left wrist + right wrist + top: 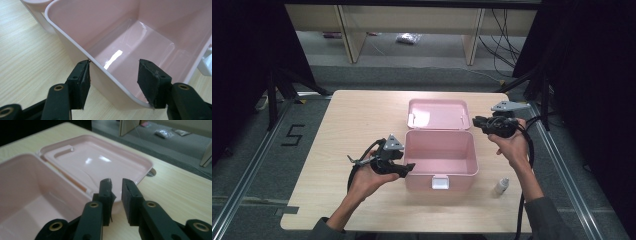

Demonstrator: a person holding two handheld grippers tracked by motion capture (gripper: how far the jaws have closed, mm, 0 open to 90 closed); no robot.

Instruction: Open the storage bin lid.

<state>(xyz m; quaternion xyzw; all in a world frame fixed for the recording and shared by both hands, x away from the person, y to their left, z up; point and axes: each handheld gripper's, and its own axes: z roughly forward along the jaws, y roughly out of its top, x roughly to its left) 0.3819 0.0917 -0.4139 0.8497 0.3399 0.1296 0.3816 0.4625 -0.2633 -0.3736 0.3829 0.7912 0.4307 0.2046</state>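
On the table, near its middle, we find the pink box standing open and empty, its lid folded flat behind it. Our left hand-held gripper straddles the box's left wall near the front corner: jaws apart, one pad just outside the rim, the other inside, neither clearly pressing. Our right hand-held gripper hovers just off the lid's right edge, jaws a narrow gap apart with nothing between them. We judge the opening step complete and the box steadied for loading. A small bottle stands right of the box, apart from it; we judge the next move a reach down to it. Open room lies right and front; the raised rim needs clearing
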